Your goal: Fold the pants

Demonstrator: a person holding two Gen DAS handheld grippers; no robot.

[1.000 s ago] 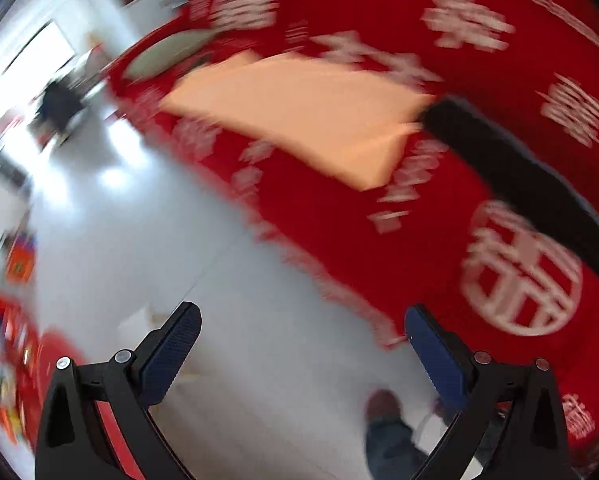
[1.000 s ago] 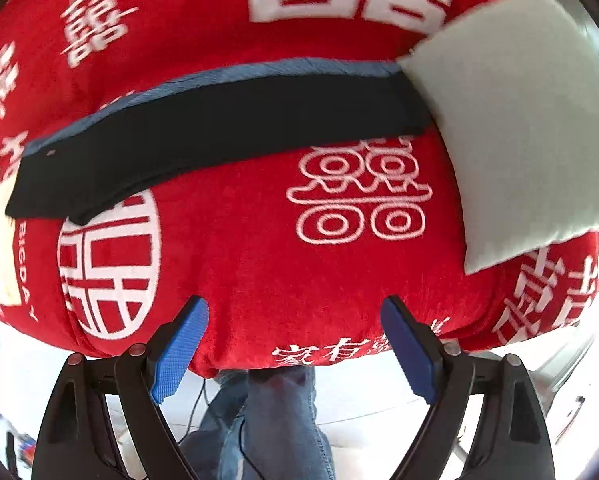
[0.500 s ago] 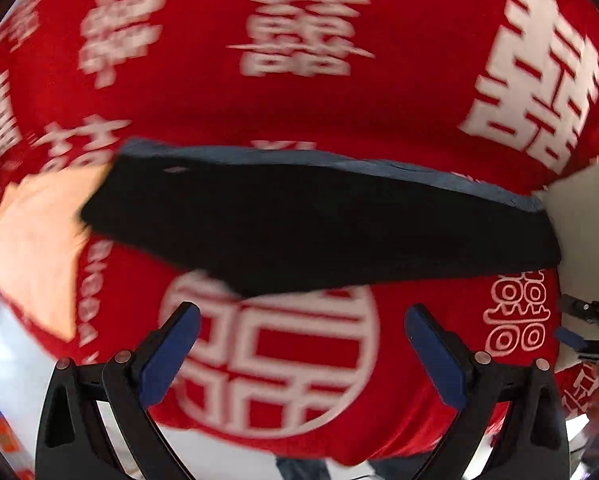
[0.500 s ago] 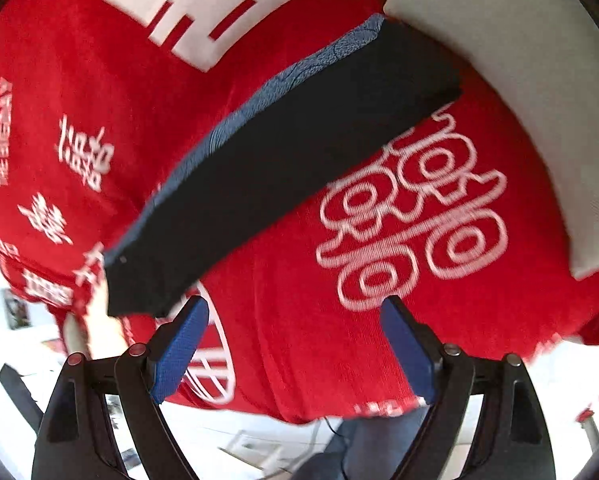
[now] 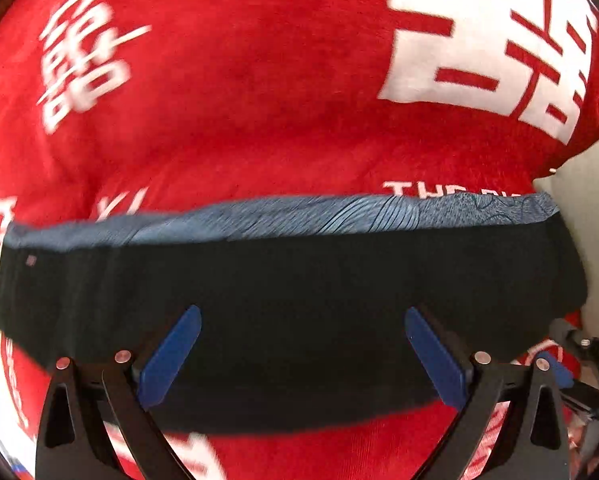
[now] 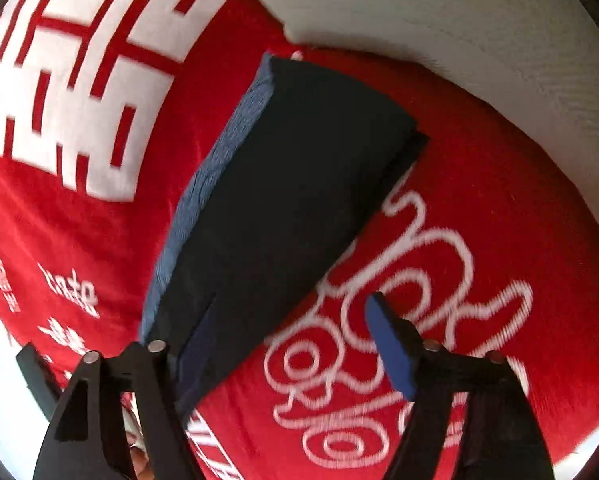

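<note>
Dark navy pants [image 5: 291, 300] lie as a long folded strip on a red cloth [image 5: 259, 120], with a lighter blue patterned edge [image 5: 299, 216] along the far side. My left gripper [image 5: 303, 344] is open and hovers just above the strip's middle. In the right wrist view the pants [image 6: 283, 200] run diagonally. My right gripper [image 6: 295, 344] is open, close over the strip's near end, its left finger [image 6: 197, 354] over the fabric and its right finger [image 6: 391, 348] over the red cloth.
The red cloth with white characters [image 6: 79, 100] covers the whole surface. A white pillow [image 6: 479, 40] lies at the strip's far end and shows at the right edge of the left wrist view [image 5: 595, 240]. The other gripper's black frame [image 5: 579, 360] shows at lower right.
Both grippers have come in closer and lower over the pants. The left one swung from the floor and an orange cloth onto the strip; the right one turned toward the strip's end by the pillow.
</note>
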